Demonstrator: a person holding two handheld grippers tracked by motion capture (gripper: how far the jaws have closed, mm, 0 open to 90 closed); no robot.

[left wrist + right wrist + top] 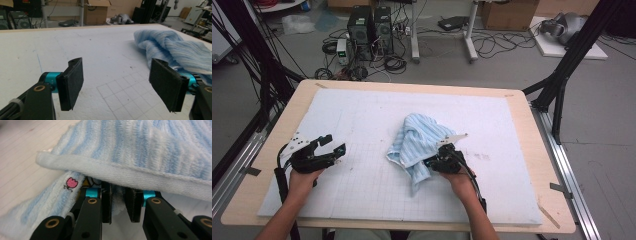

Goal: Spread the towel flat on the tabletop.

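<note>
Right gripper view: jaws of right gripper (pixel 117 205) pinched narrow on striped towel (pixel 140 152) mid-mat (pixel 362 190), thin bite, likely to slip on lifting. Left gripper (pixel 120 85) wide, empty.

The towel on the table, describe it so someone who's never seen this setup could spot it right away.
On the white gridded mat that covers the wooden table, look near the middle, just ahead of the right gripper. The towel lies there in a crumpled heap. It is the one soft, fluffy thing, striped light blue and white, with a small pink flower stitched near one edge.
</note>
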